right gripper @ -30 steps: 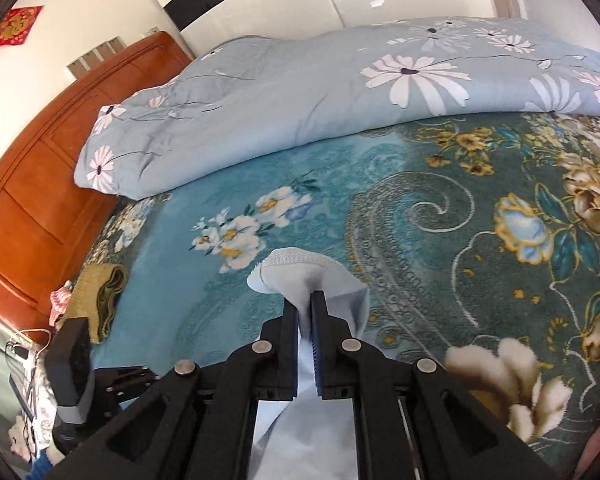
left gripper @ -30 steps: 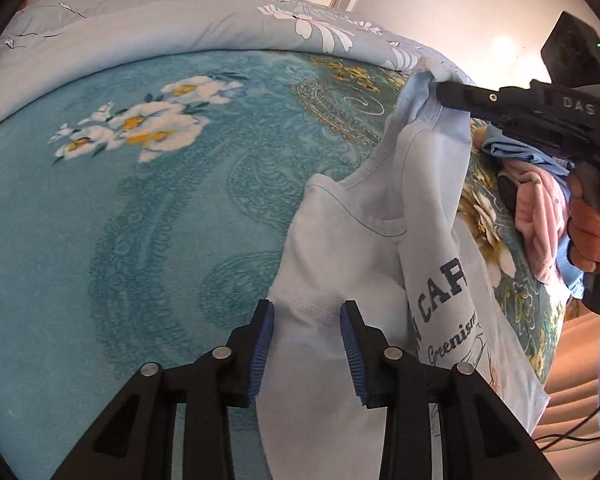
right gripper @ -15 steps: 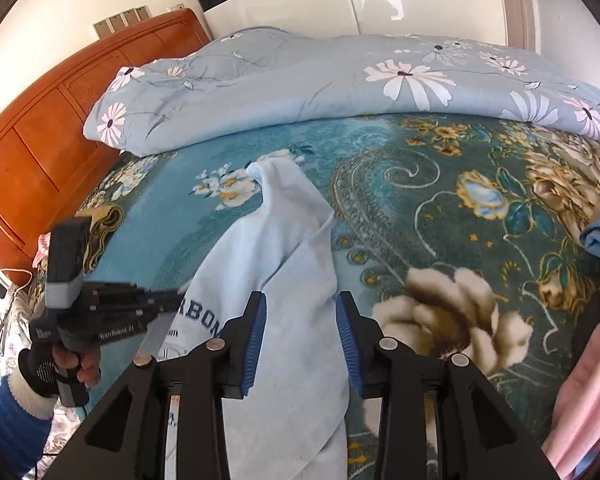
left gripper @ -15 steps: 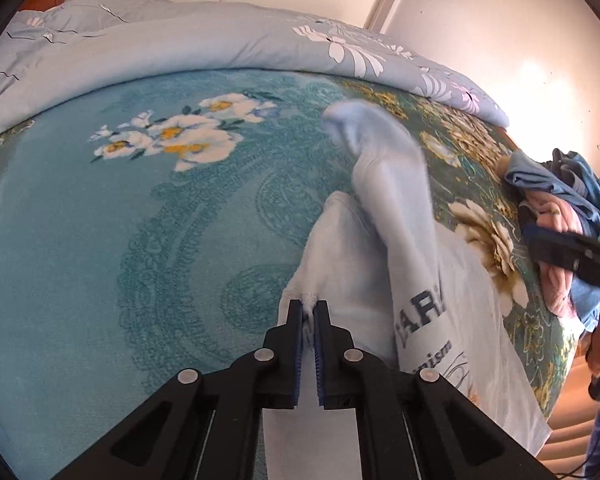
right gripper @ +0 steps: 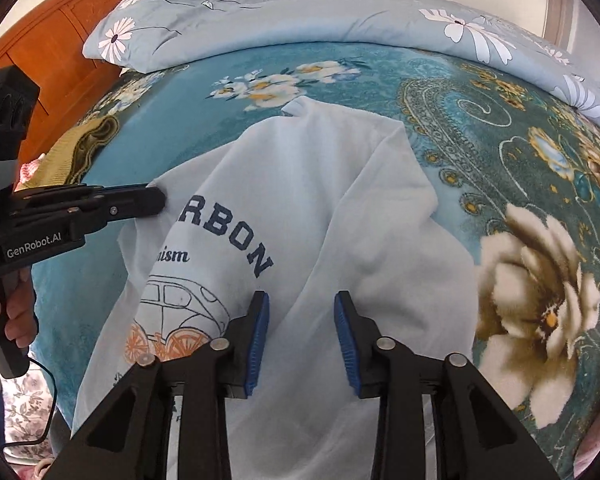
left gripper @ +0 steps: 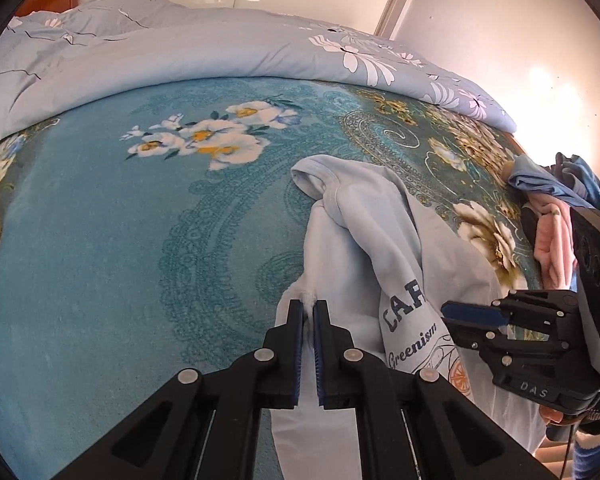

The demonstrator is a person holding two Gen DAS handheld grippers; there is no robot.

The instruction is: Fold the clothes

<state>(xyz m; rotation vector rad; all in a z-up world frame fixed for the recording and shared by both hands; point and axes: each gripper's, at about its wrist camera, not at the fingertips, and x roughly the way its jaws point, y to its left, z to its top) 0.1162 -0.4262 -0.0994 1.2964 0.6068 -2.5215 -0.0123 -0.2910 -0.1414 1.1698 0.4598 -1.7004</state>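
A pale blue sweatshirt (right gripper: 308,200) with dark lettering and a car print lies rumpled on the teal flowered bedspread (right gripper: 480,128). It also shows in the left wrist view (left gripper: 364,240), with one sleeve folded over its body. My left gripper (left gripper: 309,308) is shut on the sweatshirt's left edge; it appears from the side in the right wrist view (right gripper: 156,200). My right gripper (right gripper: 302,308) is open and empty just above the sweatshirt's lower middle; it shows at the right of the left wrist view (left gripper: 456,314).
A rolled pale blue flowered duvet (left gripper: 180,60) lies along the far side of the bed. A heap of pink and blue clothes (left gripper: 552,216) sits at the bed's right edge. A wooden headboard (right gripper: 40,32) stands at left, with a yellow-brown cloth (right gripper: 80,148) beneath it.
My right gripper let go of the sleeve, which dropped flat across the sweatshirt, and drew back low over the hem. My left gripper closed on the sweatshirt's left edge and stays there.
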